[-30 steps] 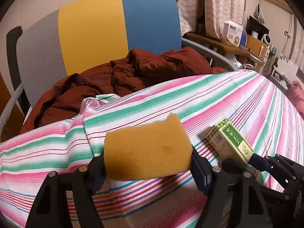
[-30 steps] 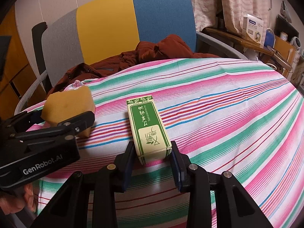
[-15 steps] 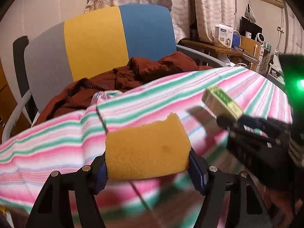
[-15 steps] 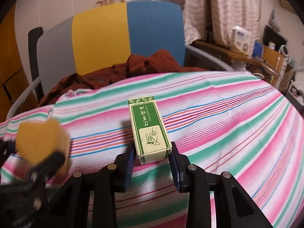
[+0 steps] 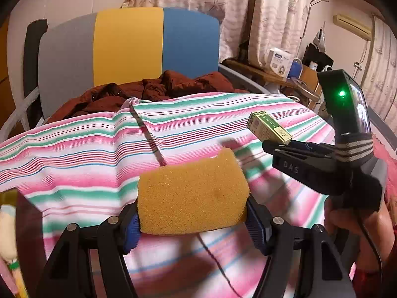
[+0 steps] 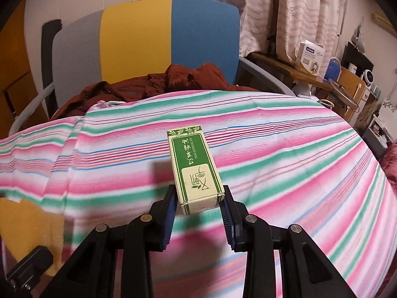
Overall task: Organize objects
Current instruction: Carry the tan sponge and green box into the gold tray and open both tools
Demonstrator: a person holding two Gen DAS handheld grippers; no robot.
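Note:
My left gripper (image 5: 192, 217) is shut on a yellow sponge (image 5: 192, 193) and holds it in the air above the striped cloth (image 5: 74, 144). My right gripper (image 6: 198, 211) is shut on a green and cream box (image 6: 194, 168) and holds it above the same cloth (image 6: 297, 161). In the left wrist view the right gripper (image 5: 285, 144) appears at the right with the box (image 5: 269, 130) sticking out of it. The sponge shows blurred at the lower left of the right wrist view (image 6: 29, 228).
A chair with a grey, yellow and blue back (image 5: 129, 47) stands behind the cloth, with a brown jacket (image 5: 158, 89) on its seat. A cluttered desk with a white box (image 6: 310, 54) is at the far right. A pale object (image 5: 7, 228) shows at the left edge.
Both grippers have risen and pulled back from the cloth with the sponge and the box. The right gripper now sits higher at the right of the left wrist view.

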